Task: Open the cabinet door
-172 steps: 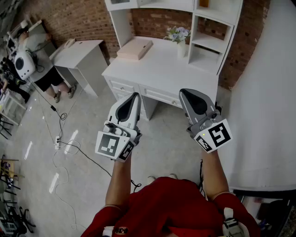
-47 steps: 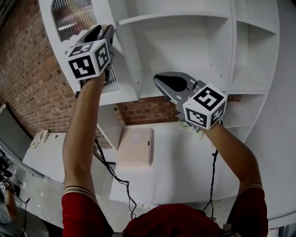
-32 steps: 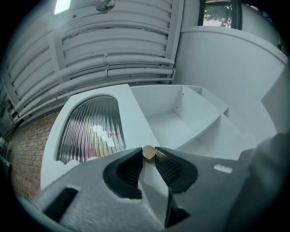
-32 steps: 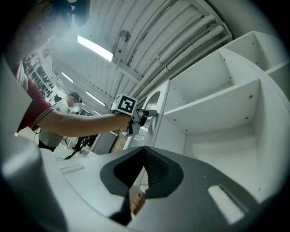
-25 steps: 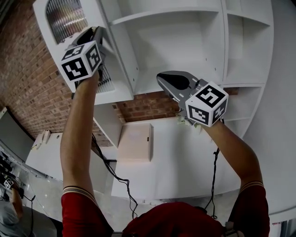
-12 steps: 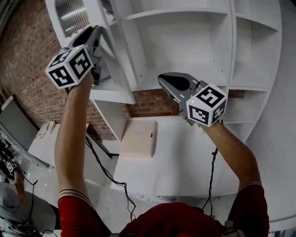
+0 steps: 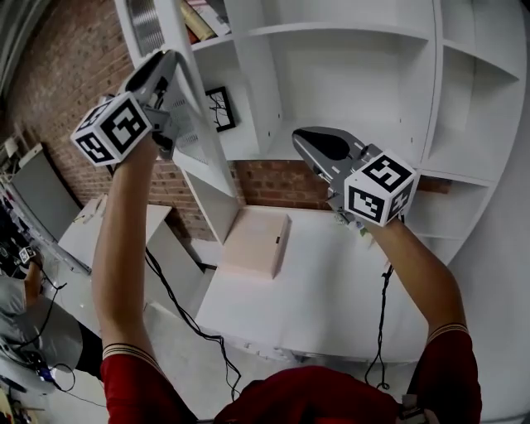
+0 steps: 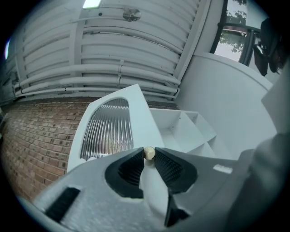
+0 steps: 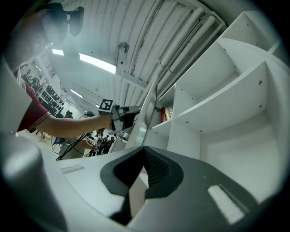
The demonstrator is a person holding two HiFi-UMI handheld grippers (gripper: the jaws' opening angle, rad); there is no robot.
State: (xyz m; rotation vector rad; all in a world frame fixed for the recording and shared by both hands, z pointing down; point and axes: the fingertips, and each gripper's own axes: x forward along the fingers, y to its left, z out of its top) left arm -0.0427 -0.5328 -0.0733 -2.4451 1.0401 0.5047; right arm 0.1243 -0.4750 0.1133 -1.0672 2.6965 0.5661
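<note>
The white cabinet door point(image 7: 195, 137) with a ribbed glass pane point(image 8: 108, 129) stands swung out from the upper left cabinet. My left gripper point(image 7: 168, 60) is raised at the door's front edge. It is shut on the small cream knob point(image 8: 149, 153), which shows pinched between the two dark pads. Behind the door, books point(image 7: 199, 21) and a framed picture point(image 7: 219, 108) show inside the cabinet. My right gripper point(image 7: 319, 147) hangs in front of the open middle shelves, shut with nothing in it. From the right gripper view, the left gripper point(image 9: 121, 117) is seen at the door's edge point(image 9: 147, 113).
Open white shelves point(image 7: 348, 91) fill the middle and right of the hutch. Below lies the white desk top point(image 7: 331, 281) with a flat pink box point(image 7: 258, 242) on it. A brick wall point(image 7: 66, 58) is at the left, a black cable point(image 7: 178, 306) hangs down, and a person point(image 7: 21, 319) sits at lower left.
The left gripper has drawn the knob leftward and towards me, so the door has swung farther out and the books and picture now show. The right gripper has hardly moved.
</note>
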